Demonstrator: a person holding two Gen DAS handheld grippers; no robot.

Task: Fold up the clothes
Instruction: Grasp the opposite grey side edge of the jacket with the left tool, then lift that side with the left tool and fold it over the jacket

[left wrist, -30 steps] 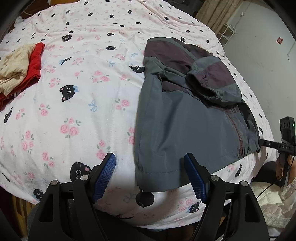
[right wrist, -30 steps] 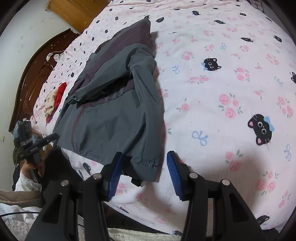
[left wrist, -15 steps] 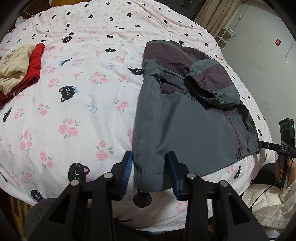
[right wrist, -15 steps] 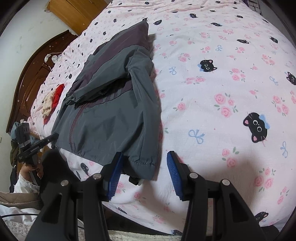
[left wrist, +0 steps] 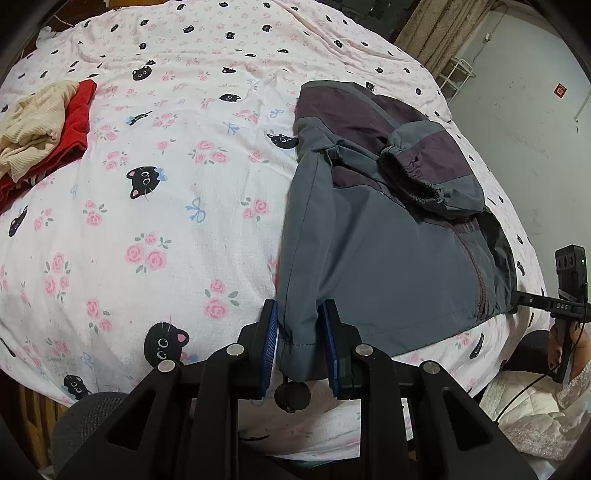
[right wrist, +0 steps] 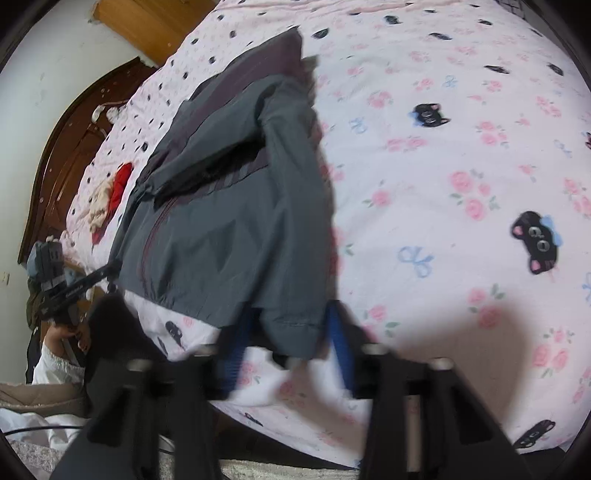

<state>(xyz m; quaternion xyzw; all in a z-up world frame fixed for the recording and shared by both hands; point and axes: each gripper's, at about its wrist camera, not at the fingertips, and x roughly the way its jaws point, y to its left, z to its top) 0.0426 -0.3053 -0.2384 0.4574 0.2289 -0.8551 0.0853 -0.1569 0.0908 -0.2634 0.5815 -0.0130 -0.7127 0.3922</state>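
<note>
Jaws closing — grey-purple jacket [left wrist: 376, 258] hem between

cat-print bedsheet [left wrist: 155, 229], wooden headboard [right wrist: 70, 155], curtain [left wrist: 439, 33]

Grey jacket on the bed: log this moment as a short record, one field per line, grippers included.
garment: grey jacket with purple panels, flat on the bed, sleeves folded across its chest
surface: cat-and-rose bedsheet
left gripper: jaws closing, one hem corner of the jacket between them
right gripper: jaws closing around the other hem corner; view blurred
other clothes: red garment and cream garment piled together, apart from the jacket
fold stage: hem not yet lifted
</note>
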